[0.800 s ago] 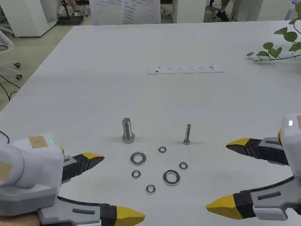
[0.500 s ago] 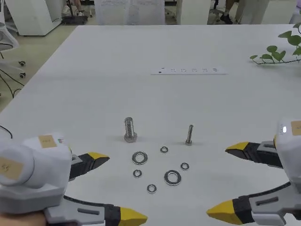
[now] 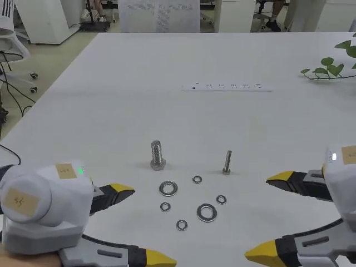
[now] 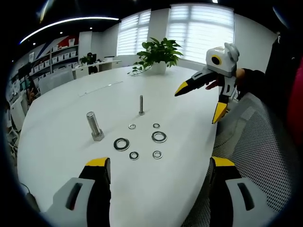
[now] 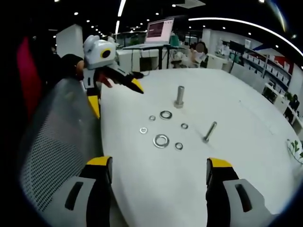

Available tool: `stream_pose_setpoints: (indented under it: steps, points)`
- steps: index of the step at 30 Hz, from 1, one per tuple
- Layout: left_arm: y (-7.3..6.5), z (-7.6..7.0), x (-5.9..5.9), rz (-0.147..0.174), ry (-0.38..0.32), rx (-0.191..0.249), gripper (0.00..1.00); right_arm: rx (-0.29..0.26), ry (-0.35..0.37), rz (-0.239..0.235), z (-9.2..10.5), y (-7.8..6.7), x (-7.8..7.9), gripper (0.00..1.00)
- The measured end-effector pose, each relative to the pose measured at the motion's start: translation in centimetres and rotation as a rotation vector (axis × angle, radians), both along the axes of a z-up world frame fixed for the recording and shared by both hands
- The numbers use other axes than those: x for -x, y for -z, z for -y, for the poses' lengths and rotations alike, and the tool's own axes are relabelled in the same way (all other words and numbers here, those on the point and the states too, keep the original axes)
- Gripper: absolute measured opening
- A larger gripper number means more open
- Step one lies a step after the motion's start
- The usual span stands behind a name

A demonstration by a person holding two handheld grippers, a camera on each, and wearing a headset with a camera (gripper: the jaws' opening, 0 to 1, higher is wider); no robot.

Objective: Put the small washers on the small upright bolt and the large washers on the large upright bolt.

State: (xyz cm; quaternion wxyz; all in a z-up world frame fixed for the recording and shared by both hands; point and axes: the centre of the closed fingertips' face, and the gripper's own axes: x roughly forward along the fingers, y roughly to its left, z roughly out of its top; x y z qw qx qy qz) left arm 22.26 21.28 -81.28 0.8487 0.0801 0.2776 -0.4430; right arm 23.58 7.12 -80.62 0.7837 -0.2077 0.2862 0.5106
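Looking down in the head view, the white table (image 3: 111,100) carries the large bolt (image 3: 157,155), upright on its head, left of centre. The small bolt (image 3: 227,162) stands upright to its right, well apart from it. Two large washers (image 3: 168,188) and four small washers (image 3: 197,179) lie flat on the table, loosely grouped just nearer than the bolts. The left tool (image 3: 139,224) is at the near left and the right tool (image 3: 267,217) at the near right. Both have their jaws spread wide apart. A power strip (image 3: 225,87) lies on the far part of the table, and plant leaves (image 3: 334,67) reach in at the far right.

In the left gripper view, the left tool (image 4: 158,163) is open, its yellow-tipped jaws framing the washers. The large bolt (image 4: 93,126) and the small bolt (image 4: 141,105) stand beyond them. The right tool (image 4: 199,104) hangs open above the table edge.

In the right gripper view, the right tool (image 5: 158,161) is open. The large washers (image 5: 161,140) and small washers (image 5: 178,146) lie between it and the bolts. The left tool (image 5: 118,100) is open at the table edge.
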Motion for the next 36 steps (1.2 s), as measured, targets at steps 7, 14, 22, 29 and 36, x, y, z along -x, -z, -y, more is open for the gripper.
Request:
stream_pose_setpoints:
  steps: [7, 14, 22, 29, 36]
  points:
    - [0.04, 0.17, 0.14, 0.000, 0.006, 0.001, 0.84, 0.007, -0.007, 0.001, -0.24, 0.23, 0.46, 0.82]
    - [-0.02, 0.20, 0.10, 0.007, 0.007, 0.006, 0.83, 0.016, -0.002, 0.002, 0.04, 0.34, 0.43, 0.81]
    - [-0.11, 0.14, 0.01, 0.013, 0.004, 0.009, 0.82, 0.030, -0.007, -0.007, -0.06, 0.61, 0.60, 0.81]
    - [-0.14, 0.13, -0.01, 0.019, 0.007, 0.002, 0.80, 0.036, -0.011, -0.007, -0.07, 0.53, 0.52, 0.80]
    - [-0.19, 0.07, 0.00, 0.023, 0.009, -0.001, 0.79, 0.043, -0.012, -0.007, -0.04, 0.58, 0.53, 0.79]
